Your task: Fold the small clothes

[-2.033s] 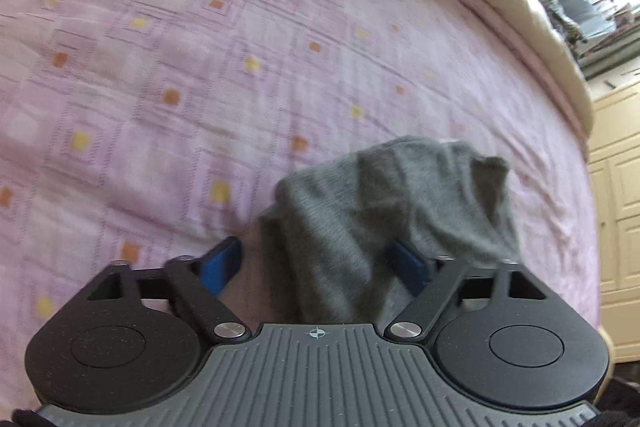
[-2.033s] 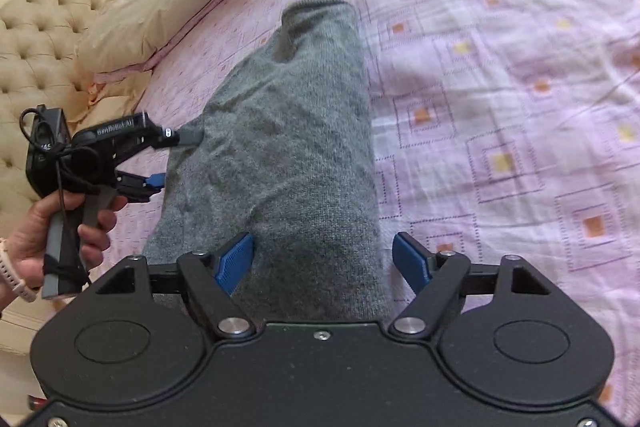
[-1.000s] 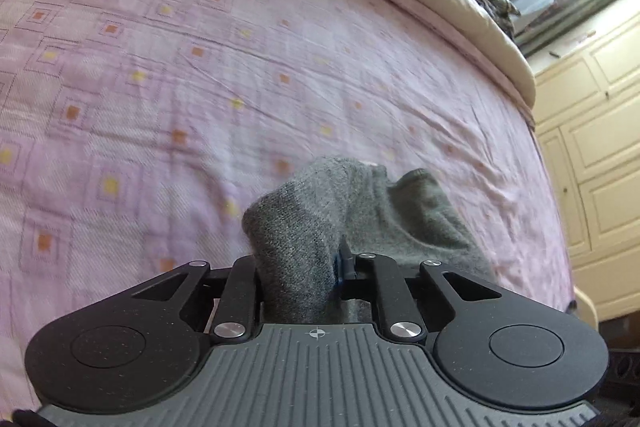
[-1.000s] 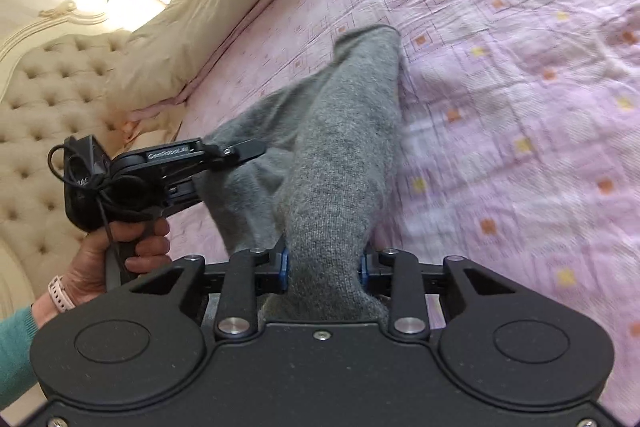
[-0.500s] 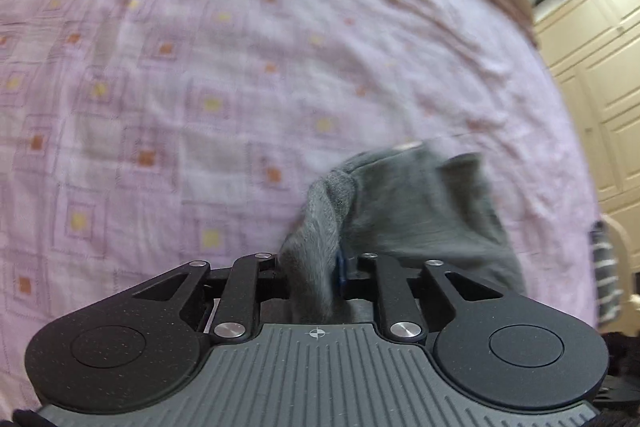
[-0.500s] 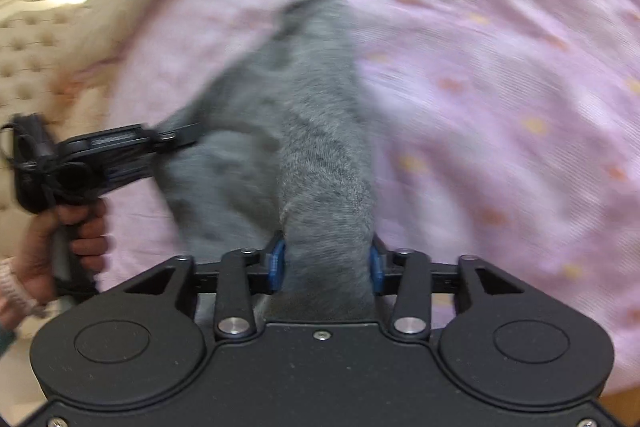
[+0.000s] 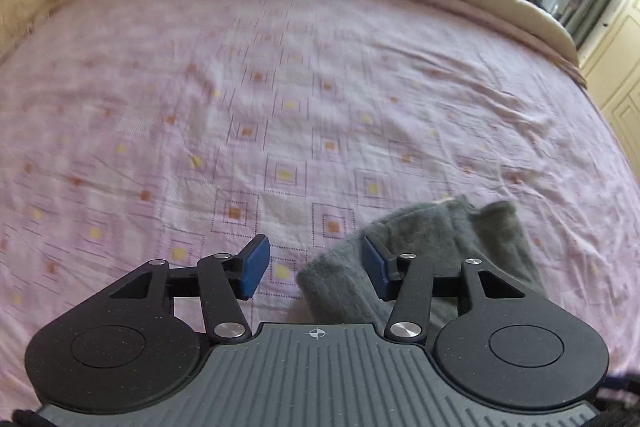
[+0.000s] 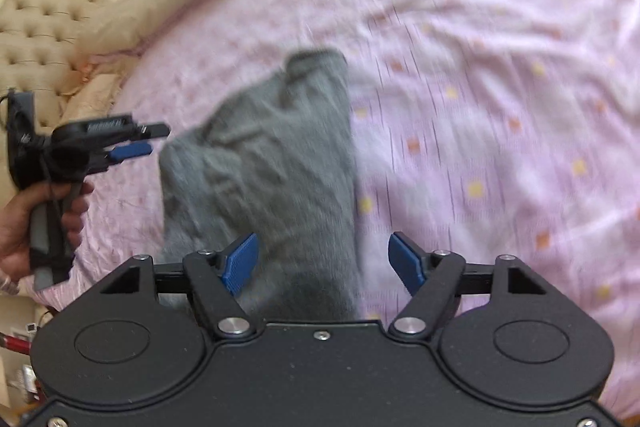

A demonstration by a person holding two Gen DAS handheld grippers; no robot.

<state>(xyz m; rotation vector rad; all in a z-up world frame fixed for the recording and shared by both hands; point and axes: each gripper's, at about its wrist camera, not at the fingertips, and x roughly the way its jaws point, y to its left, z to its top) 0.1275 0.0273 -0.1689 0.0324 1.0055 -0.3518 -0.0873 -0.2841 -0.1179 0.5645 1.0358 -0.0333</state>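
On quilted pink bedsheet: rumpled grey knit garment

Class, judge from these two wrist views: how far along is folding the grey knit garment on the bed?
Done: the grey knit garment lies doubled over on the pink bedsheet, rumpled. In hand: nothing; left gripper and right gripper both have jaws open. Left: smoothing it, perhaps another fold.
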